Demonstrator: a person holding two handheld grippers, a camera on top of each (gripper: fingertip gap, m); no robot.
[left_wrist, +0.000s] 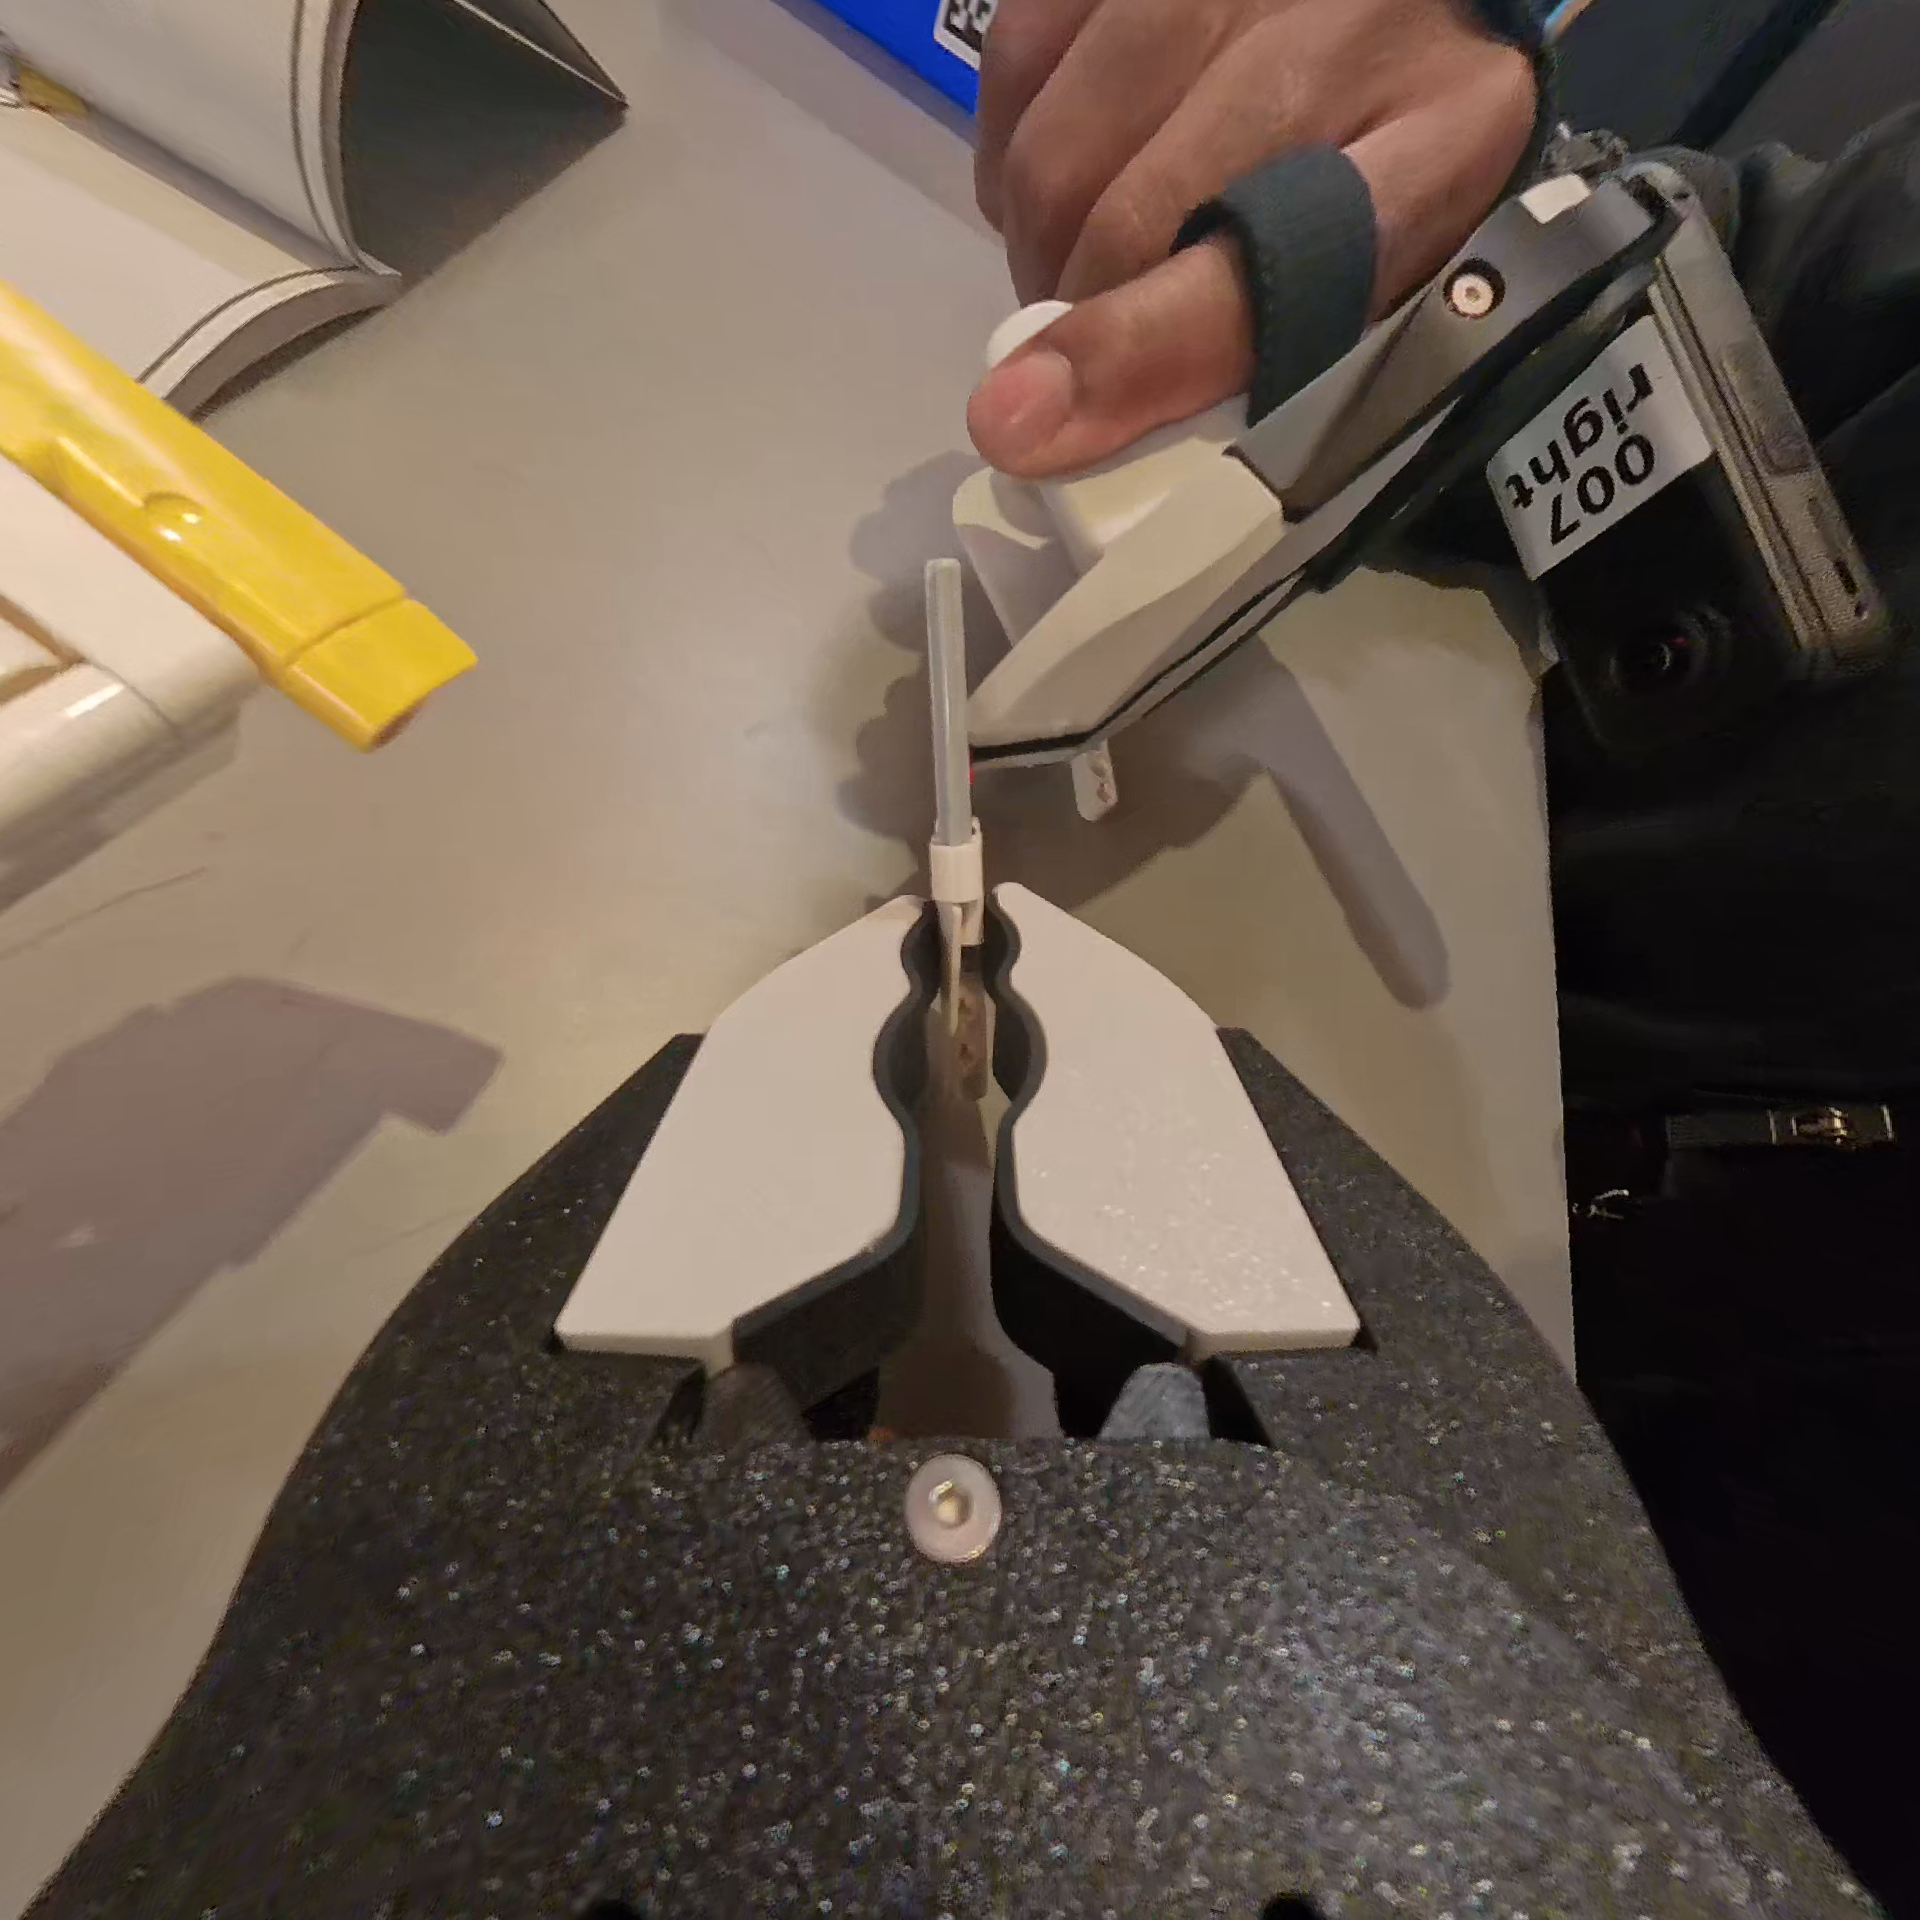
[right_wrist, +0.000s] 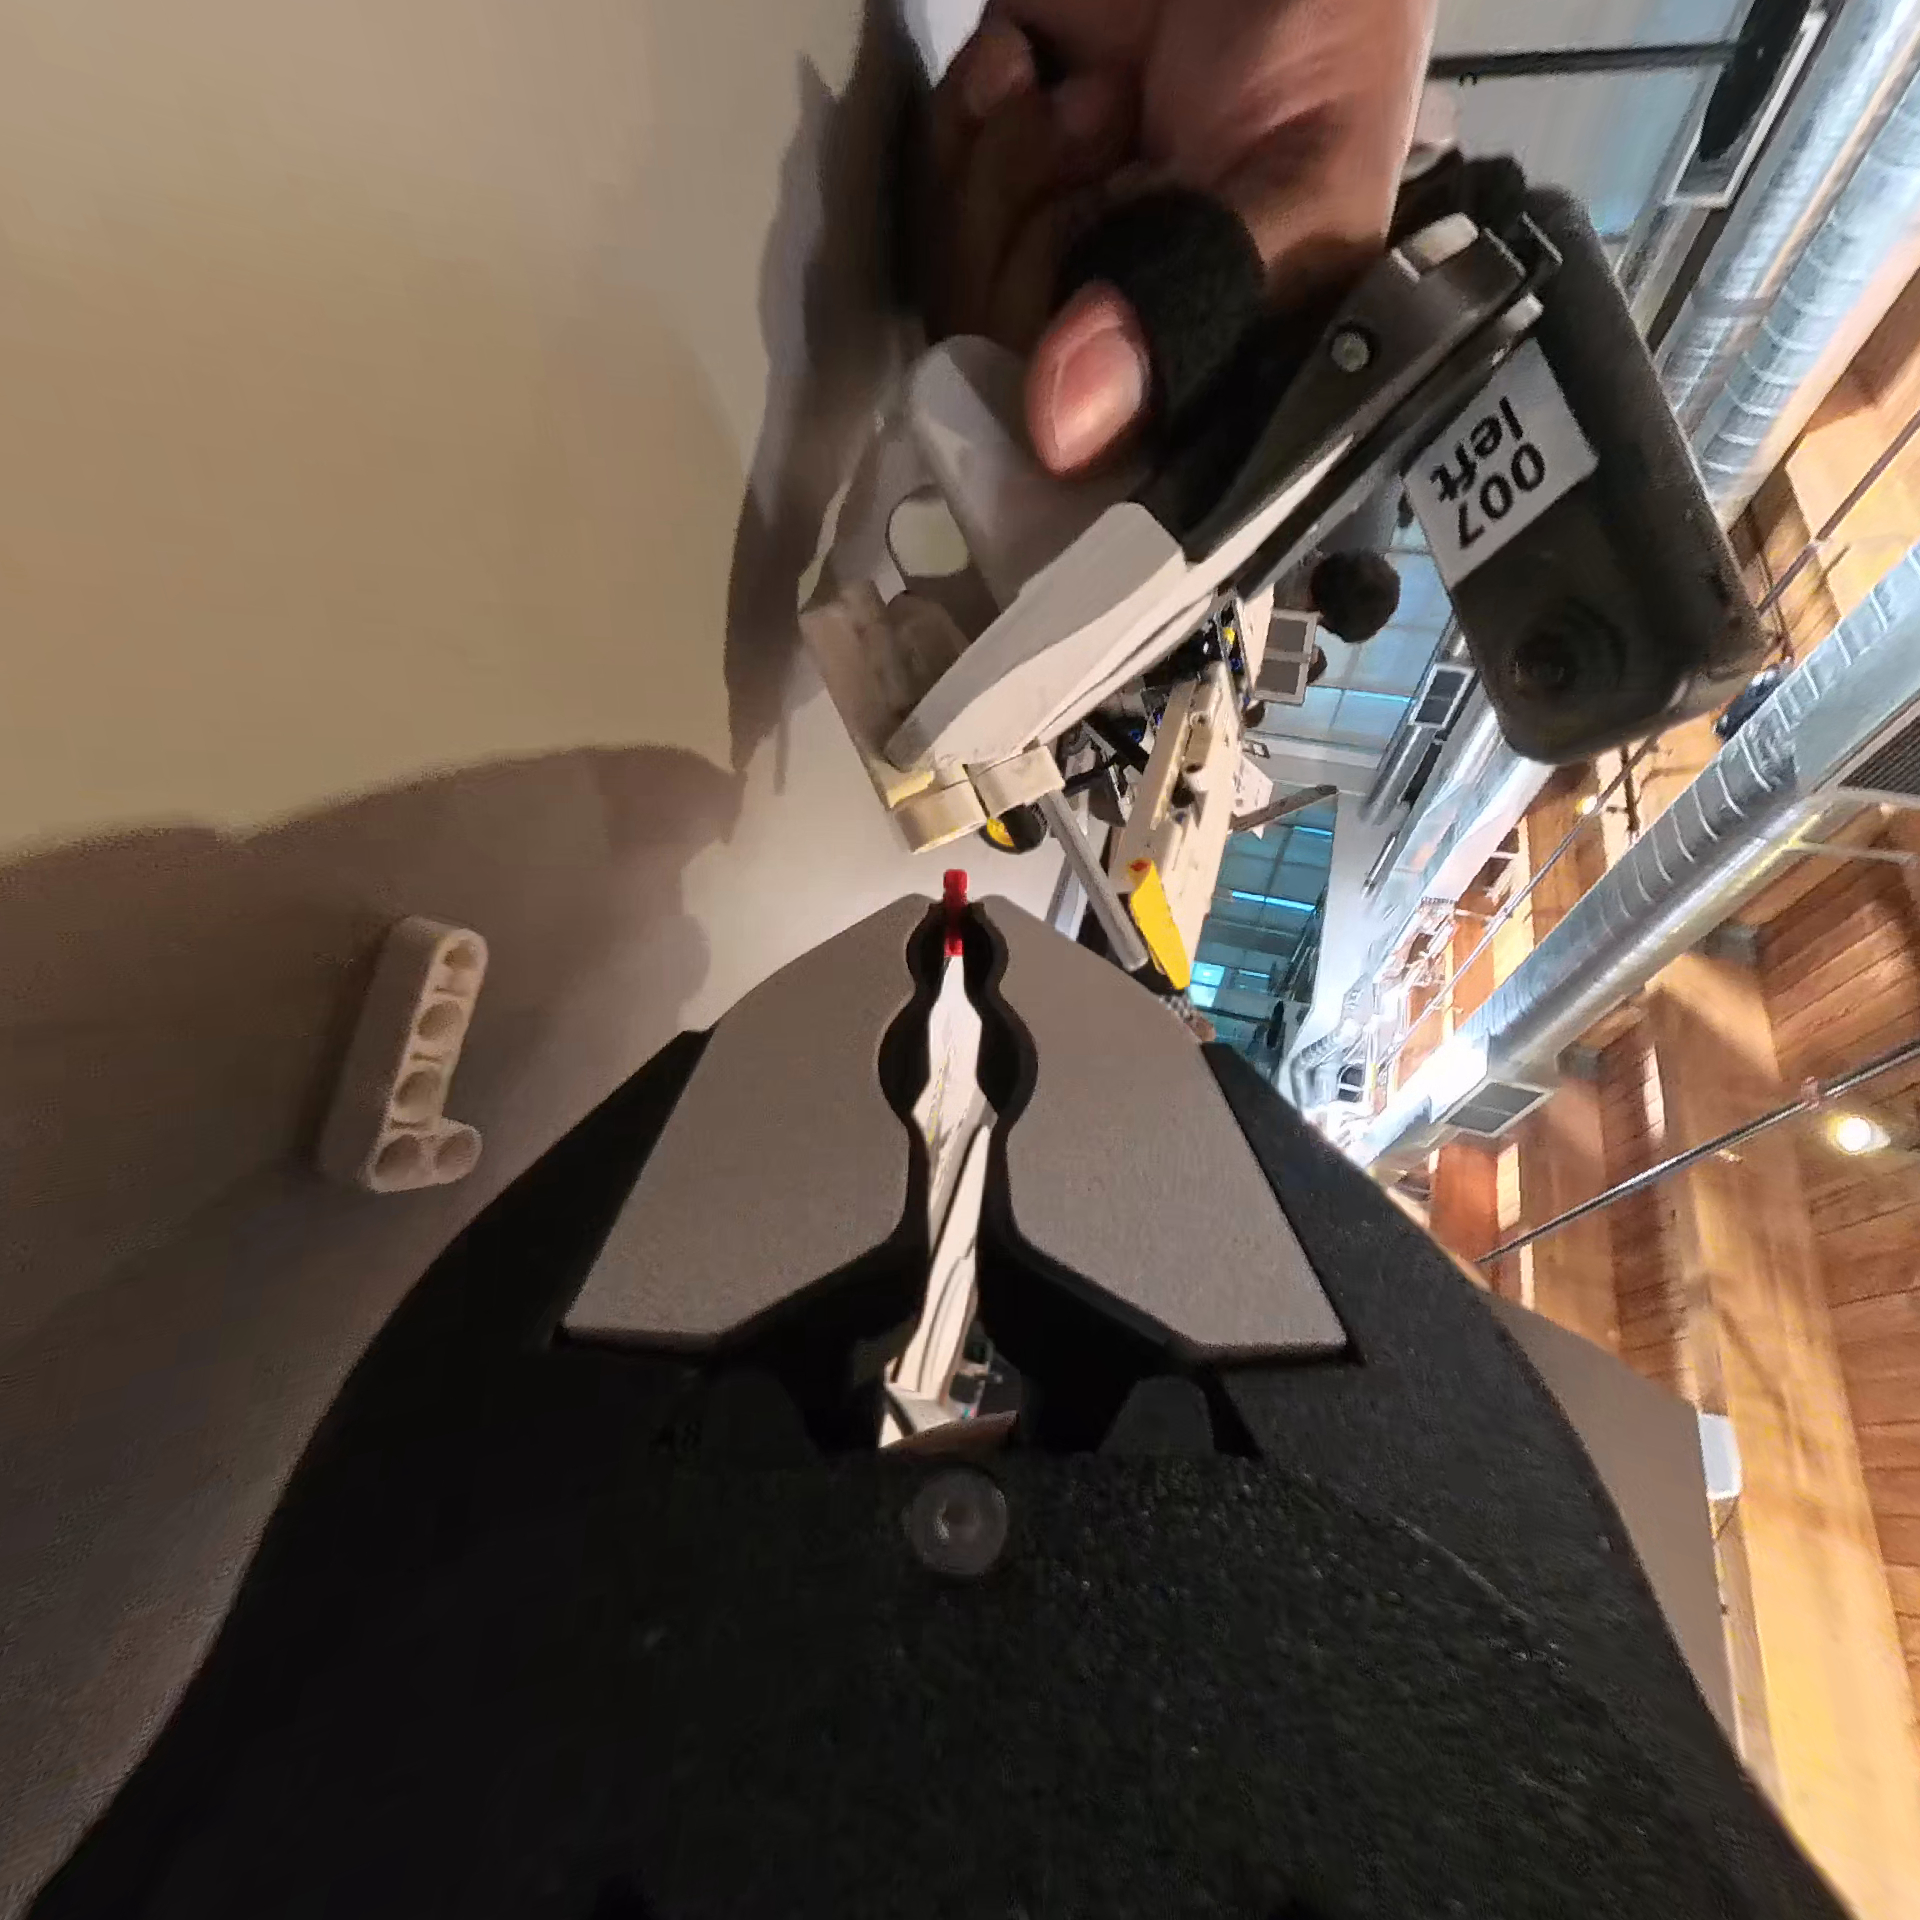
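Clamping a small white connector (left_wrist: 957, 868) at its fingertips, the left hand-held gripper (left_wrist: 961, 914) points a thin grey axle (left_wrist: 945, 707) toward 12 o'clock above the beige worktop (left_wrist: 644, 499). The right hand-held gripper (right_wrist: 954, 920), pads pressed tight, pinches a tiny red pin (right_wrist: 953, 914), its tip just beside the axle at 1 o'clock in the left wrist view. A white L-shaped beam with round holes (right_wrist: 410, 1060) lies on the worktop at 9 o'clock of the right gripper. A yellow piece (left_wrist: 218, 551) lies at 10 o'clock beside an open booklet (left_wrist: 249, 177)
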